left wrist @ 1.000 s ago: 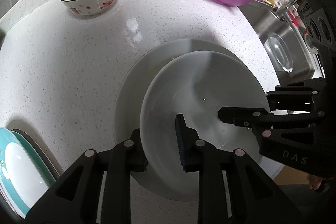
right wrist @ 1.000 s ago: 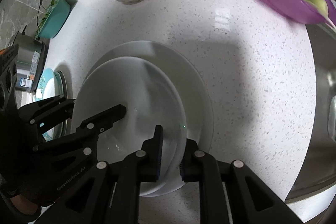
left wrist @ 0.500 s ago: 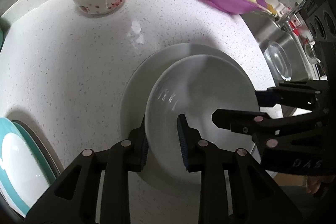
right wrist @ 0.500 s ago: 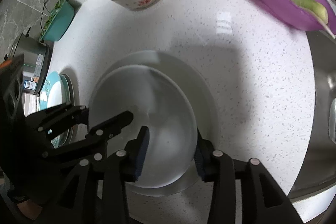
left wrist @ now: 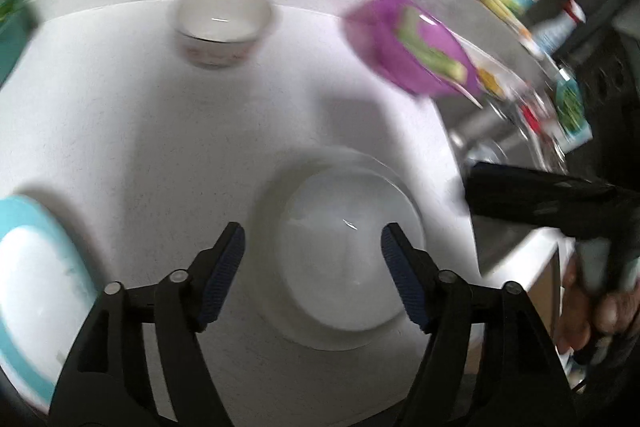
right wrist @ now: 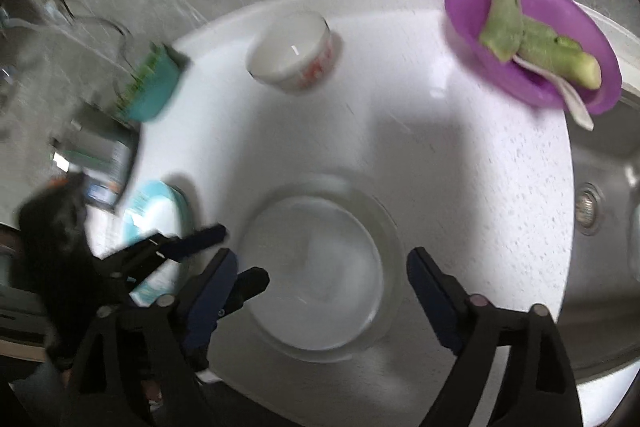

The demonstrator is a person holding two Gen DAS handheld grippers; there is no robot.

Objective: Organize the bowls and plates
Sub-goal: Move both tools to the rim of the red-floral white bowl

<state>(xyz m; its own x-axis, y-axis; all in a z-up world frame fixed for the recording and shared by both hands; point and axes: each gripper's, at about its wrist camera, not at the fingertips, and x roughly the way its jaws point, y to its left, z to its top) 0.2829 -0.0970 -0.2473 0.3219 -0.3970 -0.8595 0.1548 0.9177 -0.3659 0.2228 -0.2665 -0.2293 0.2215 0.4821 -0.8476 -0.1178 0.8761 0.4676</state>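
A small white plate (left wrist: 344,259) lies inside a larger white plate (left wrist: 276,187) on the white counter. My left gripper (left wrist: 312,227) hovers above them, its jaws opening, and the pads touch nothing. In the right wrist view the same stack (right wrist: 316,275) lies below my right gripper (right wrist: 322,252), whose jaws are also opening wide and hold nothing. The left gripper's fingers (right wrist: 188,243) show at the stack's left edge. A white bowl with red flowers (left wrist: 222,27) (right wrist: 294,59) stands at the back of the counter.
A purple bowl (right wrist: 532,39) of green vegetables sits at the back right. Teal-rimmed plates (left wrist: 28,267) (right wrist: 156,223) lie at the left. The steel sink (right wrist: 600,227) drops off to the right. A teal tub (right wrist: 152,87) and a metal pot (right wrist: 100,151) stand further left.
Both grippers let go of the small white plate, opened wide and rose. The plate now lies flat in the larger one. Both views are blurred by motion.
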